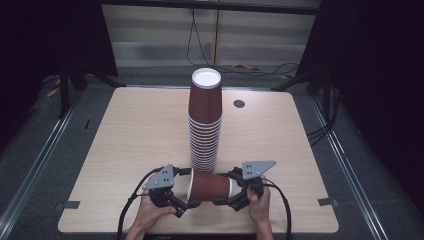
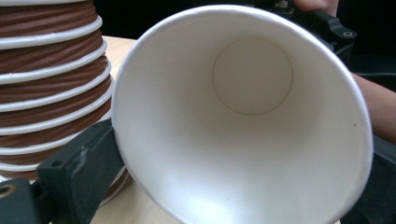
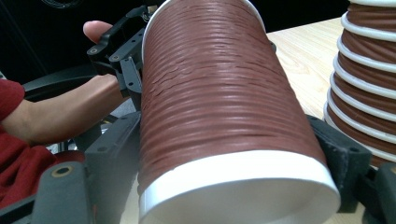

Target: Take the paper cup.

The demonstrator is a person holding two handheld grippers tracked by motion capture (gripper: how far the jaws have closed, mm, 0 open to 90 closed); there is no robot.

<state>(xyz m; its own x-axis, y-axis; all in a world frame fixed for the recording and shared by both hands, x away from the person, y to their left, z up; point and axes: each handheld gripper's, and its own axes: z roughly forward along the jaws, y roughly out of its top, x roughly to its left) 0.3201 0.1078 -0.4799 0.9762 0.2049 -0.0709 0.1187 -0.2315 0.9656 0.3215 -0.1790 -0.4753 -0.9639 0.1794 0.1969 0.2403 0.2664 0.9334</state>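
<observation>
A brown cup (image 1: 210, 185) is held sideways near the bench's (image 1: 125, 135) front edge: right gripper (image 1: 226, 202) clamped on its base end, left gripper (image 1: 189, 205) spread wide at its rim, tall cup stack (image 1: 205, 120) crowding right behind.

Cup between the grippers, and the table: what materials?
Cup: looks like paper, matte brown ribbed outer wall, smooth white inside with a rolled white rim; any lining can't be told. Table: pale wood-grain top, satin finish, probably laminate rather than solid wood.
</observation>
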